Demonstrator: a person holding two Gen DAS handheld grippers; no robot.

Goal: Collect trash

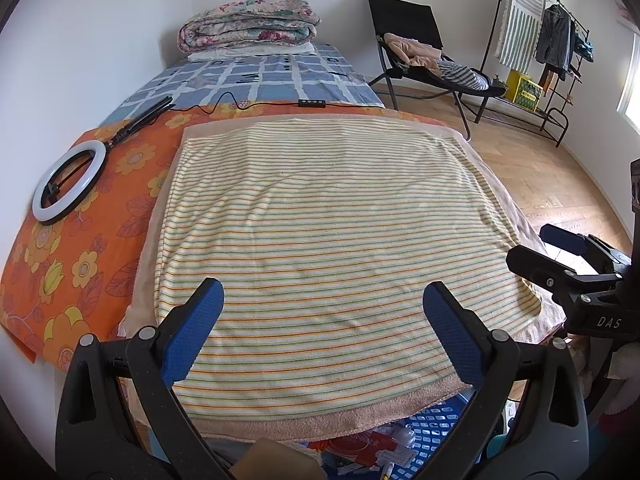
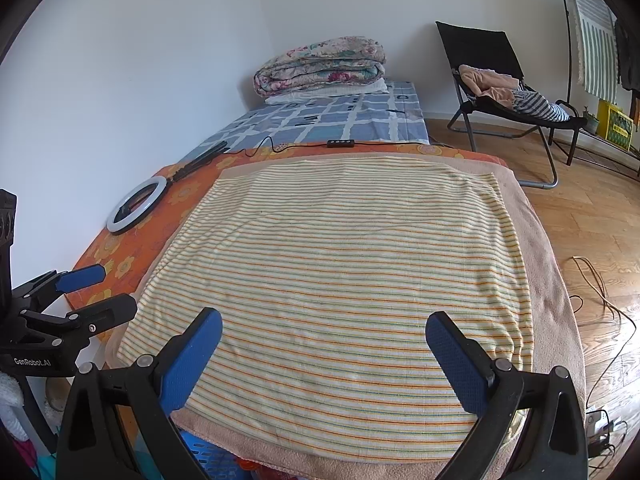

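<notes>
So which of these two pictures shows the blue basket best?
The left wrist view: the blue basket sits below the towel's near edge, with papers inside visible. The right wrist view catches only a blue corner between that gripper's black arms.

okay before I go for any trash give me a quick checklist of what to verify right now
1. Left gripper open and holding nothing: ok.
2. Right gripper open and holding nothing: ok.
3. Blue basket with scraps in it, in view below the towel's near edge: ok.
4. Loose trash on the striped towel: none seen, ok.
5. Ring light and its cable off to the side of the towel: ok.
6. What else lies under the towel edge: cannot tell.
</notes>
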